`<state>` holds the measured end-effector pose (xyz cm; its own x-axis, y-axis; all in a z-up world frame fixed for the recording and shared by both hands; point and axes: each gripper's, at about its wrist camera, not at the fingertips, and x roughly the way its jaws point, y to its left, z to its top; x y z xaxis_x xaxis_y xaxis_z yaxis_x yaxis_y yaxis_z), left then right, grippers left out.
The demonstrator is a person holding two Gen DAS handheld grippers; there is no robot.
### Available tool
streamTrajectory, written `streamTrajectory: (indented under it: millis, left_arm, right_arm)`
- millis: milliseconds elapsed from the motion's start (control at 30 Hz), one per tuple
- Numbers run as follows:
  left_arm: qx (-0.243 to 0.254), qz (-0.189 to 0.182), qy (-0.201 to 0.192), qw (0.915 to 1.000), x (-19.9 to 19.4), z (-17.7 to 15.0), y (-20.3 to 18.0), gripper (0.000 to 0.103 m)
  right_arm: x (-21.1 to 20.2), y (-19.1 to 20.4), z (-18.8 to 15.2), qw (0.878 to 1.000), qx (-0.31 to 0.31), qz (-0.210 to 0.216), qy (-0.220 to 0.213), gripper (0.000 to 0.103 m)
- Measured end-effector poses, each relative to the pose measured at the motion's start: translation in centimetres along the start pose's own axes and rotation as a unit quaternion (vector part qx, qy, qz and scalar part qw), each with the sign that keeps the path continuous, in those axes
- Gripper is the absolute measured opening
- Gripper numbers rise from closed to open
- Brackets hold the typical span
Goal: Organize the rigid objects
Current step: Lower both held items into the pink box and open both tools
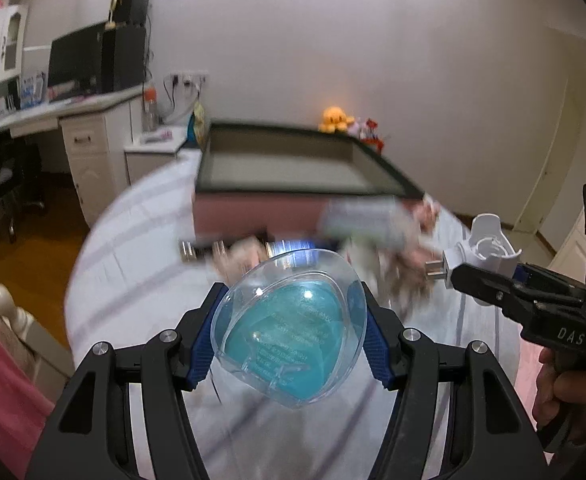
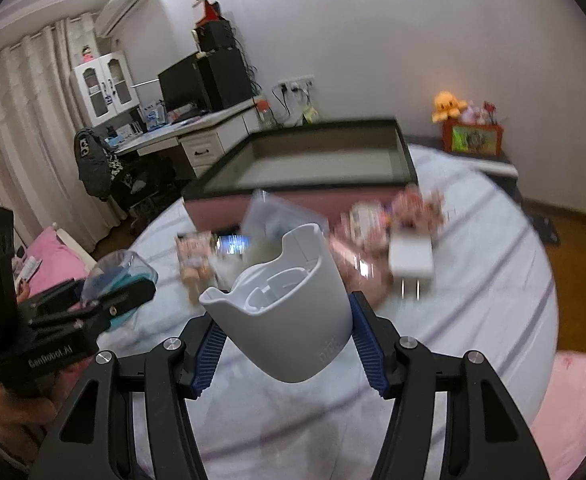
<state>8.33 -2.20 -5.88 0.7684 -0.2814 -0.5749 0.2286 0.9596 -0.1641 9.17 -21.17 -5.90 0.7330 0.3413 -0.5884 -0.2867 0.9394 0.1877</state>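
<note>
My left gripper (image 1: pixel 289 332) is shut on a clear plastic case with a teal insert (image 1: pixel 289 328), held above the white striped bedsheet (image 1: pixel 133 280). My right gripper (image 2: pixel 289 332) is shut on a white cup-shaped plug-in device (image 2: pixel 289 320); it also shows in the left wrist view (image 1: pixel 489 244) with its plug prongs pointing left. The left gripper and its case appear at the left of the right wrist view (image 2: pixel 121 280). A pink storage box with a dark rim (image 2: pixel 313 160) stands open on the bed beyond both grippers, also in the left wrist view (image 1: pixel 293 160).
Several small blurred items lie in front of the box, among them a white charger (image 2: pixel 411 260) and pinkish packets (image 2: pixel 413 204). A desk with a monitor (image 2: pixel 197 80) stands at the left. A nightstand with plush toys (image 2: pixel 449 106) is at the back right.
</note>
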Motion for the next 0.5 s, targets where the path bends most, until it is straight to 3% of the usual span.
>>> streamTrajectory:
  millis: [300, 500]
  left_arm:
    - [0.015, 0.015, -0.031, 0.9993, 3.7, 9.0, 1.7, 0.063]
    - [0.012, 0.020, 0.001, 0.9997, 9.6, 12.3, 2.0, 0.063]
  right_arm:
    - [3.4, -0.9, 8.8, 1.000, -0.023, -0.016, -0.011, 0.060]
    - [8.9, -2.8, 11.9, 0.999, 0.000, -0.027, 0.025, 0.060]
